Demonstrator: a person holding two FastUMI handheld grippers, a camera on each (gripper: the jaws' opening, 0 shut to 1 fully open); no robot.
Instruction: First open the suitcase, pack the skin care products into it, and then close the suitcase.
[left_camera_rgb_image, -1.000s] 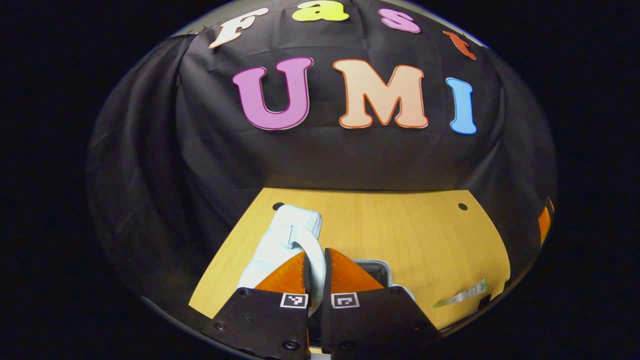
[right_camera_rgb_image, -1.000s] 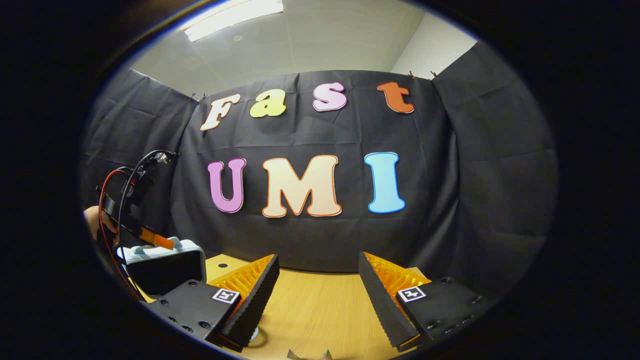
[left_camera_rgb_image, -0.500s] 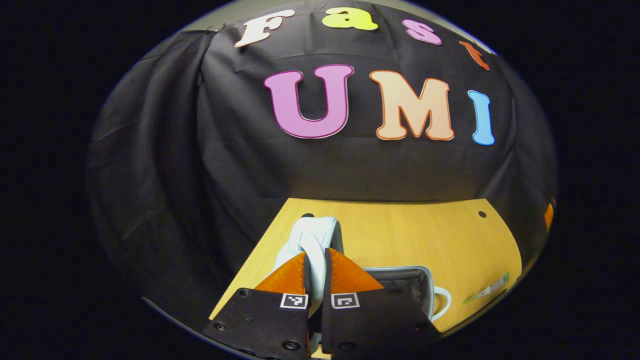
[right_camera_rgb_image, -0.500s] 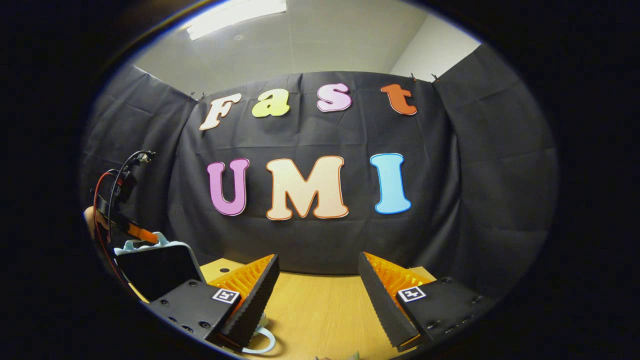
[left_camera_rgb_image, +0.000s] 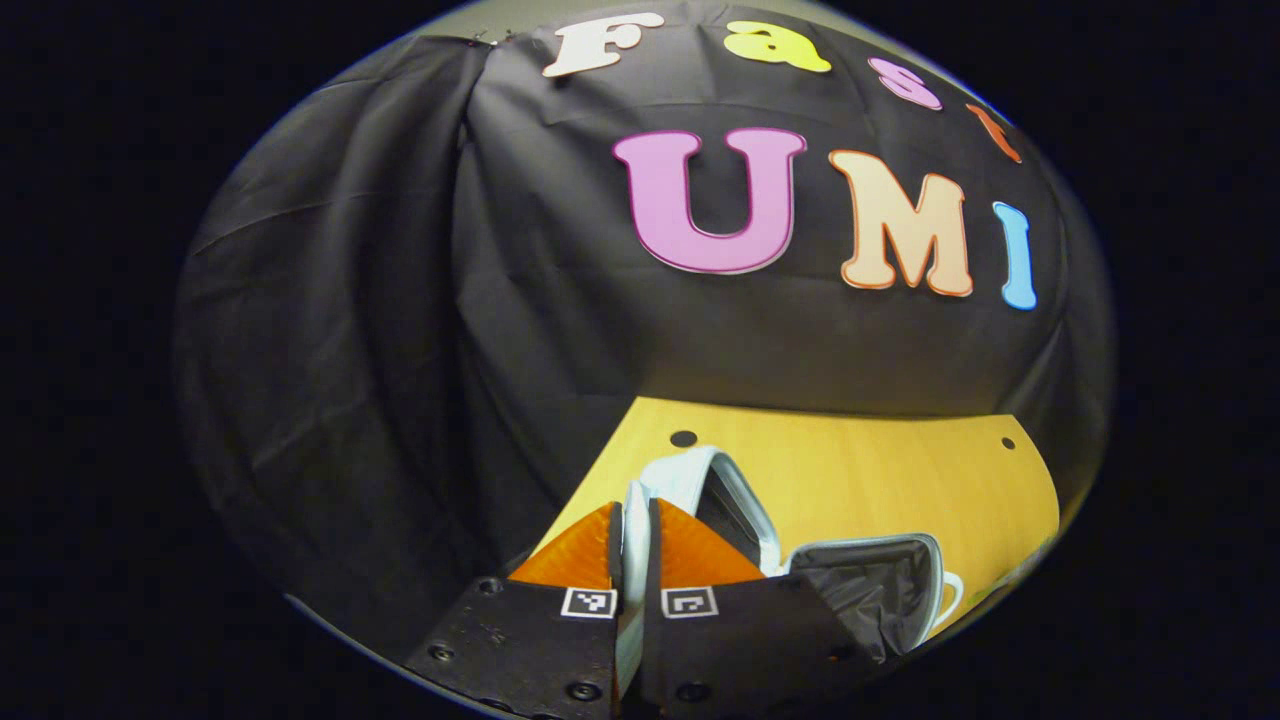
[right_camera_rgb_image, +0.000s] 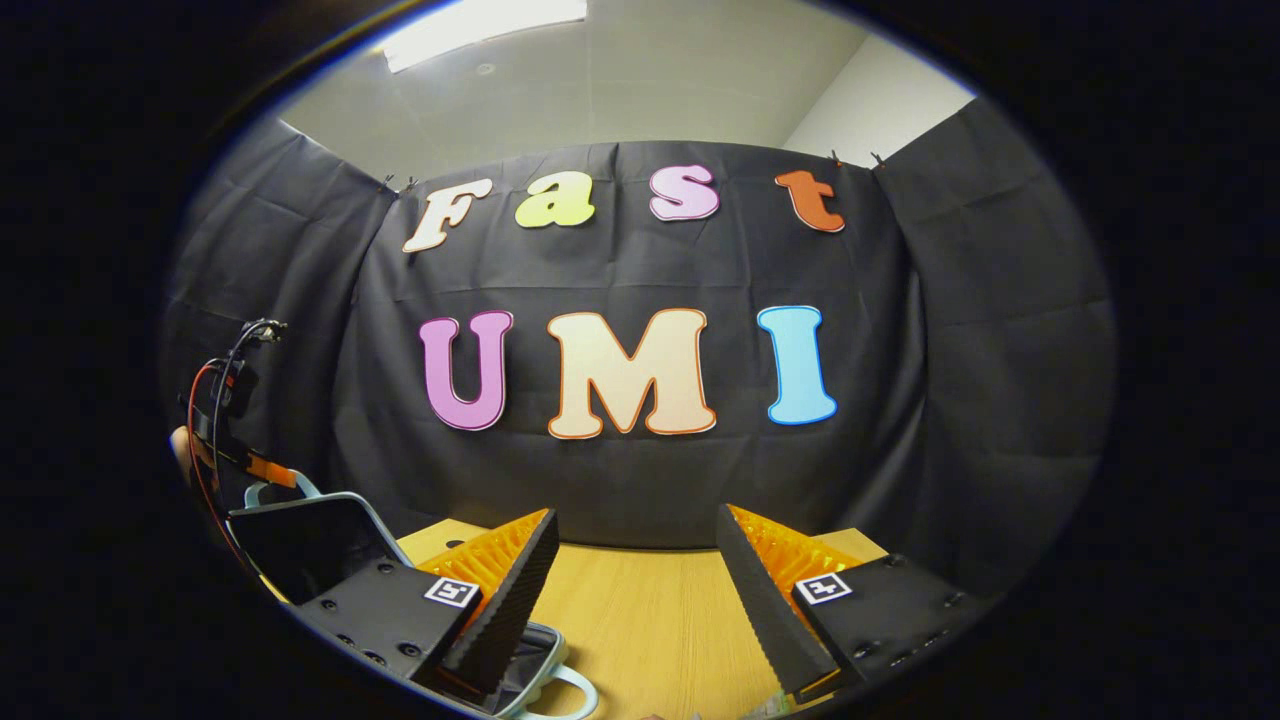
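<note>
A small pale blue suitcase lies open on the wooden table. In the left gripper view its lid (left_camera_rgb_image: 735, 495) stands raised just past my fingers, and the dark-lined base (left_camera_rgb_image: 880, 590) with a pale handle loop lies to the right. My left gripper (left_camera_rgb_image: 631, 540) is shut on the lid's handle. In the right gripper view that lid (right_camera_rgb_image: 310, 535) stands up at the far left with the left gripper (right_camera_rgb_image: 270, 468) and a hand at its top. My right gripper (right_camera_rgb_image: 635, 585) hangs open above the table with nothing between its fingers; the suitcase base's handle (right_camera_rgb_image: 560, 685) shows beneath it.
The wooden table (right_camera_rgb_image: 650, 610) runs back to the black cloth wall. Two round holes (left_camera_rgb_image: 684, 438) sit near its far edge. Red and black cables (right_camera_rgb_image: 215, 400) trail from the left gripper.
The left gripper has swung the lid farther up and over to the left, so the dark interior of the base shows more. The right gripper has barely moved.
</note>
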